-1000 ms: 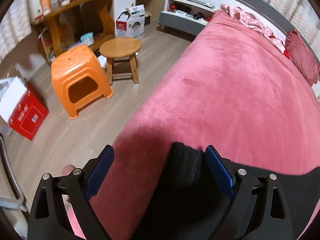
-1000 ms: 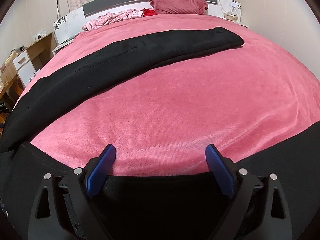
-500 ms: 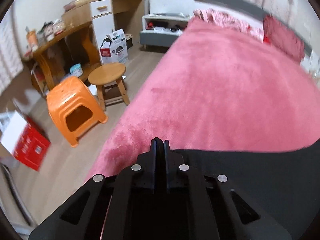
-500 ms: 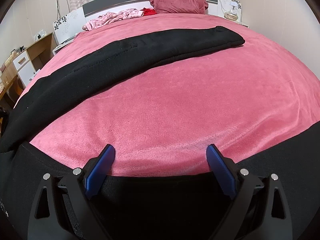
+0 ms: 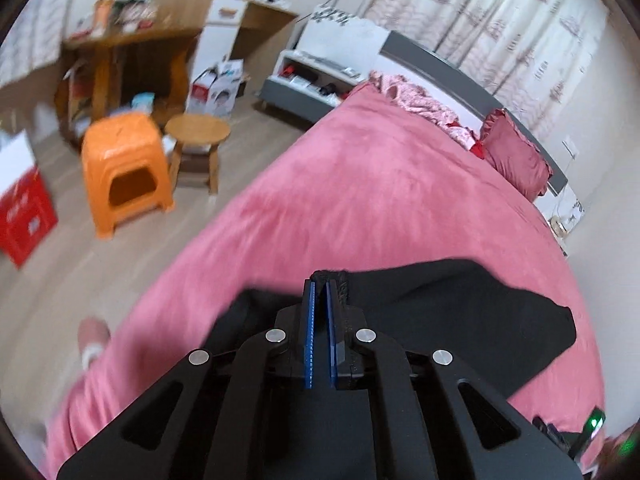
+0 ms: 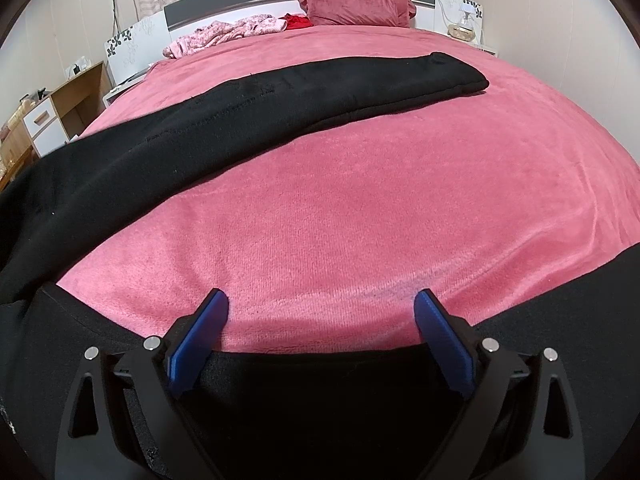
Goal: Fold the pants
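Observation:
Black pants (image 6: 280, 96) lie on a pink bed (image 6: 380, 200), one leg stretching to the far right and the other along the near edge under my right gripper. My right gripper (image 6: 322, 304) is open, its blue pads either side of the near black cloth edge. My left gripper (image 5: 319, 284) is shut on a bunched edge of the black pants (image 5: 460, 300) and holds it lifted above the bed (image 5: 360, 184).
An orange plastic stool (image 5: 124, 168) and a round wooden stool (image 5: 198, 136) stand on the floor left of the bed. A red box (image 5: 24, 208) and a wooden desk (image 5: 132, 40) are further left. A pillow (image 6: 356, 4) and pink clothes (image 6: 228, 32) lie at the headboard.
My left gripper closed on the pants edge and has lifted it up and over the bed. My right gripper stays open in place.

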